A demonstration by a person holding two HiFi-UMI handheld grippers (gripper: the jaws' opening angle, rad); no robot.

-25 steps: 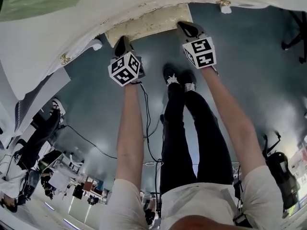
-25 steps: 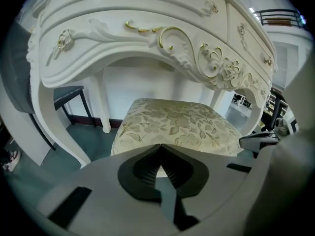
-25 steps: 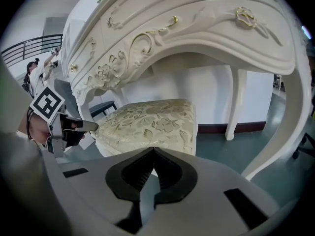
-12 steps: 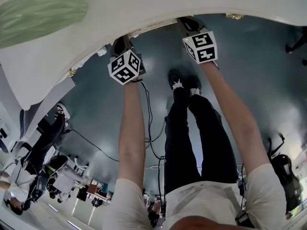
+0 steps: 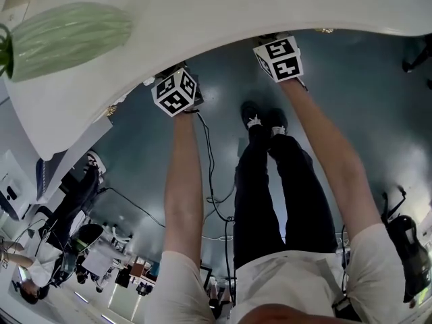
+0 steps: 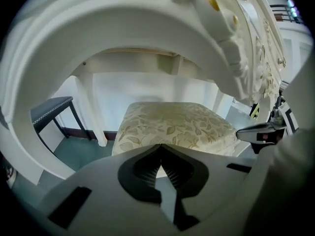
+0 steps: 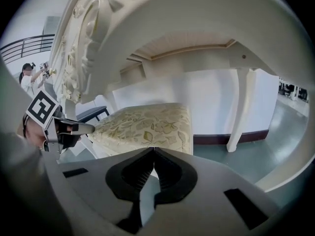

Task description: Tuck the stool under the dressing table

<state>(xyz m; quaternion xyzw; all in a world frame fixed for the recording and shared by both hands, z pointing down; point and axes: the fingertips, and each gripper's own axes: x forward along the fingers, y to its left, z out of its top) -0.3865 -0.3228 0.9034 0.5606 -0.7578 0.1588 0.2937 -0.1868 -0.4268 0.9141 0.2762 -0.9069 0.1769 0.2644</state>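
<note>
**Stool almost home under the table**

Both pairs of jaws are pressed shut on nothing, with the left gripper [image 6: 160, 145] and right gripper [image 7: 154, 149] at the near edge of the stool [image 6: 172, 124]. It sits beneath the dressing table [image 5: 202, 12]. Push evenly with both to keep it square.

The stool [image 6: 174, 124] stands upright on the floor [image 6: 74, 154], tucked into the arched knee space of the table [image 6: 123, 33]. Its square padded seat is cream with a pale gold leaf pattern. The table is white with an ornately carved front. In the head view its top hides the stool completely.
</note>
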